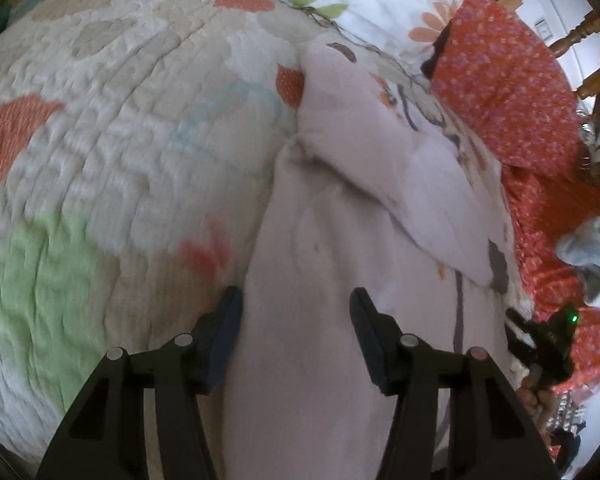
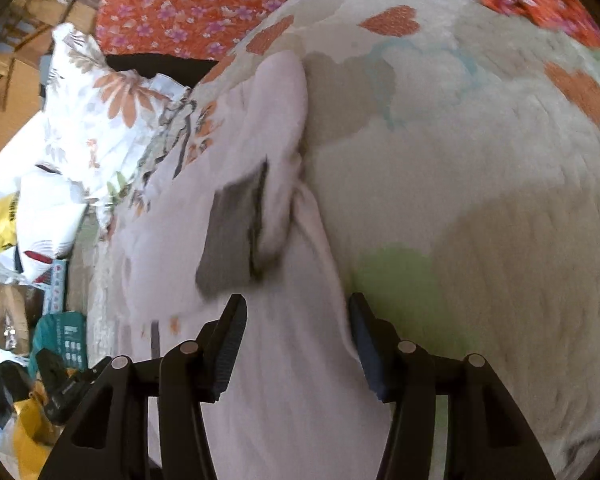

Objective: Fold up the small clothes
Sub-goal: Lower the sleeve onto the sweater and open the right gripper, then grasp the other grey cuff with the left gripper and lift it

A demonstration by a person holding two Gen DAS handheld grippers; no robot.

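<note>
A small pale pink garment [image 1: 320, 240] lies on a quilted bedspread with orange hearts [image 1: 120, 140]. Its far part is folded over into a flap [image 1: 380, 128]. My left gripper [image 1: 296, 320] is open, its jaws wide apart either side of the near part of the garment. In the right wrist view the same garment [image 2: 292, 340] runs away from me, with a grey patch [image 2: 228, 232] on it. My right gripper [image 2: 296, 328] is open, its jaws astride the garment's near end. I cannot tell whether either gripper touches the cloth.
An orange floral cloth [image 1: 508, 92] lies to the right of the garment, by a wooden chair [image 1: 580, 32]. A white flowered pillow [image 2: 100, 120] and clutter of bags and boxes [image 2: 20, 280] sit at the left of the right wrist view. The other gripper [image 1: 548, 340] shows at right.
</note>
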